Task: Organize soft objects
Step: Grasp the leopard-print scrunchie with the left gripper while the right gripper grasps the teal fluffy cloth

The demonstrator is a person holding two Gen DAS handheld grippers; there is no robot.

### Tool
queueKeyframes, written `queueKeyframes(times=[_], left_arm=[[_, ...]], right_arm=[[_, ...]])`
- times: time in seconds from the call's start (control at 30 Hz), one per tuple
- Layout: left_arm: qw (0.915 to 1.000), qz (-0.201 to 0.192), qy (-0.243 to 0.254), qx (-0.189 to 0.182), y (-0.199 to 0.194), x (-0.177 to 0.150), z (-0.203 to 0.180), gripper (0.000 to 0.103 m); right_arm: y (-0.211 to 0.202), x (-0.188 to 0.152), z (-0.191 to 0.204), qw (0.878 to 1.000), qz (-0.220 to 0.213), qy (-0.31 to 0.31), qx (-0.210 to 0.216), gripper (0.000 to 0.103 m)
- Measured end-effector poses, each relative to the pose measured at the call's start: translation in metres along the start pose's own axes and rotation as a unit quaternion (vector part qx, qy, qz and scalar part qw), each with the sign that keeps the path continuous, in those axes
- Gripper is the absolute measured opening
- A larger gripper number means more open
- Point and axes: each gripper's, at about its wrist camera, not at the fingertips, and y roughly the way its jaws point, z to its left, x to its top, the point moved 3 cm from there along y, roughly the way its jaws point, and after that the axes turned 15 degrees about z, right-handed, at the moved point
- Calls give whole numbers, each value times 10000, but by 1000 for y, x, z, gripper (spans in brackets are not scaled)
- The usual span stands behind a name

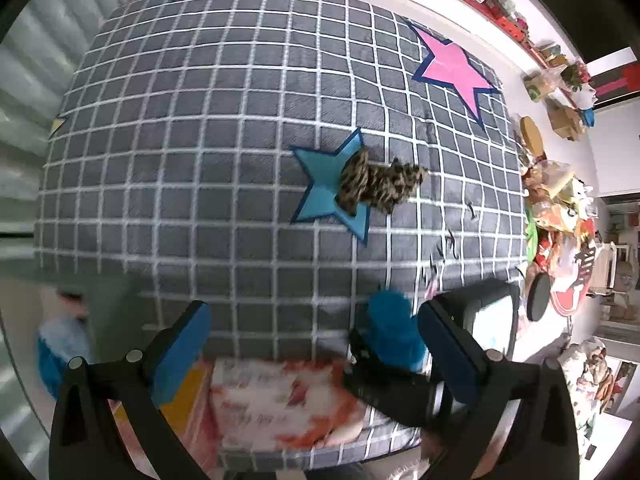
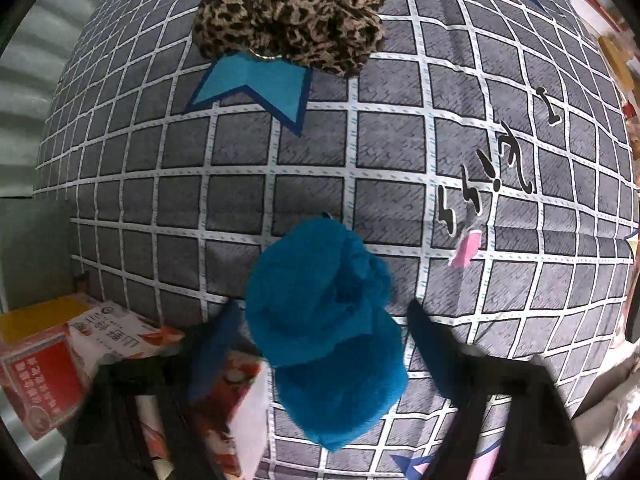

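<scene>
Since the blue cloth (image 2: pixel 324 320) is light and limp, grip its bunched middle; right gripper (image 2: pixel 320 344) fingers apart around it; left gripper (image 1: pixel 312 344) fingers apart, empty.

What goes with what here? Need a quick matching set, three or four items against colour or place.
Items:
1. scrunchie
2. fluffy cloth
3. big star
4. packet

Matches:
a. pink, printed at the bedsheet's far right
b. leopard print, lying partly on the blue star
c. red and white, at the near edge
d. teal, between the right gripper's fingers

Pairs: 1-b, 2-d, 3-a, 4-c
</scene>
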Motion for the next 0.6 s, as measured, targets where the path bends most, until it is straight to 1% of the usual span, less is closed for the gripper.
queueKeyframes(times=[0.03, 0.07, 0.13, 0.23, 0.3, 0.37, 0.47, 0.53, 0.6], left_arm=[[10000, 10, -20, -6, 4, 7, -4, 103], [10000, 8, -45, 12, 10, 16, -9, 103], [10000, 3, -63, 27, 18, 29, -17, 103], [10000, 39, -12, 83, 35, 49, -31, 103], [9998, 65, 41, 180, 49, 65, -41, 103], [9996, 2, 91, 272, 59, 79, -51, 103], [9981, -190, 214, 537, 74, 98, -65, 103], [9960, -235, 331, 796, 84, 105, -73, 103], [9942, -193, 387, 984, 93, 109, -78, 103]], right_arm=[[3, 0, -3, 10000, 13, 21, 23, 46], [6, -2, -10, 10000, 27, 55, 78, 39], [13, -6, -27, 9993, 54, 113, 361, 34], [16, -13, -55, 9971, 86, 274, 712, 33], [18, -16, -82, 9954, 71, 368, 880, 33], [15, -22, -99, 9941, 70, 443, 992, 33], [12, -30, -123, 9926, 72, 529, 1094, 33], [7, -31, -134, 9915, 83, 606, 1148, 33], [5, -36, -149, 9904, 90, 693, 1190, 33]])
